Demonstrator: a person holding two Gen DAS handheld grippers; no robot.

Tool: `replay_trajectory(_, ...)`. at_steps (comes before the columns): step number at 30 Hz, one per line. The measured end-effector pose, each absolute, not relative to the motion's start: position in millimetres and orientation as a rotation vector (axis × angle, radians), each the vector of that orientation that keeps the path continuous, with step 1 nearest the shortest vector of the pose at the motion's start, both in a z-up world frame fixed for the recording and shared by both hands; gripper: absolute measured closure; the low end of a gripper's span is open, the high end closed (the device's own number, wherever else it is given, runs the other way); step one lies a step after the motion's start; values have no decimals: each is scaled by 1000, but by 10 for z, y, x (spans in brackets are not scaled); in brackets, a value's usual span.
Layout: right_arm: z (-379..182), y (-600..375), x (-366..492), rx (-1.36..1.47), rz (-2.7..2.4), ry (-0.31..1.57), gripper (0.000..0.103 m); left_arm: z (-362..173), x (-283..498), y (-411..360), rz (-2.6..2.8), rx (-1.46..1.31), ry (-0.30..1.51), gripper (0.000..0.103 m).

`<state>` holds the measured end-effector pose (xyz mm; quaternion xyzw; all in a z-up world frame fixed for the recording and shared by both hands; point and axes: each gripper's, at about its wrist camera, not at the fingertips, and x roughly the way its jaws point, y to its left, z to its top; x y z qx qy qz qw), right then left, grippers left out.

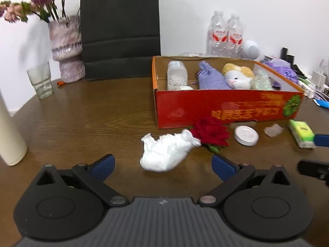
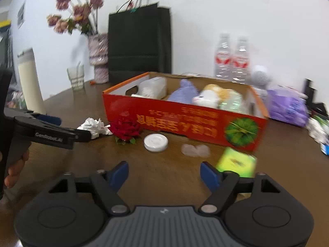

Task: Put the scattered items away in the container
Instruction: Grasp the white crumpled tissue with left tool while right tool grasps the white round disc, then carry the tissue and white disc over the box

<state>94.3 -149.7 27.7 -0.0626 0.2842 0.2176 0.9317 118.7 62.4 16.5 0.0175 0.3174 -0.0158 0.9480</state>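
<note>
With both the left gripper (image 1: 162, 164) and right gripper (image 2: 164, 174) released and empty, the crumpled white tissue (image 1: 164, 152) at the left gripper's twelve o'clock looks featherlight, soft and crushable, so a pinch across its bulky middle should do.

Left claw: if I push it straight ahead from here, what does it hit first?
Most likely the crumpled white tissue, which lies on the table just ahead between the open left claw fingers. The rose sits slightly further right; depth is uncertain.
</note>
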Motion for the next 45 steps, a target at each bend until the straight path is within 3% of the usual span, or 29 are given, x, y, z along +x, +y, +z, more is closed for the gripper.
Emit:
replay_trajectory(1,248,-1428,1070,-135,453,591,39,148,1235,648,-21,22,649,12)
replay_trajectory(4,175,-1276,1394,-119,464,626,42,113,1345,715,-20,-20,668,36)
replay_trajectory(9,78,-1116,1711,-134,454,652,42,68,1430,686,-51,25,676,58)
replay_trajectory(11,45,-1086,1776,-139,462,666,48,64,1412,674,-43,43,668,66)
replay_trajectory(15,39,-1048,1799,-153,471,660,65,129,1291,684,-44,35,650,69)
replay_trajectory(21,151,-1135,1615,-114,454,635,65,337,873,634,-9,-3,594,69)
replay_trajectory(29,447,-1527,645,-70,398,520,65,394,87,368,51,-73,559,69)
replay_trajectory(45,229,-2048,-840,-2,266,501,65,232,-927,-303,-81,-30,566,68)
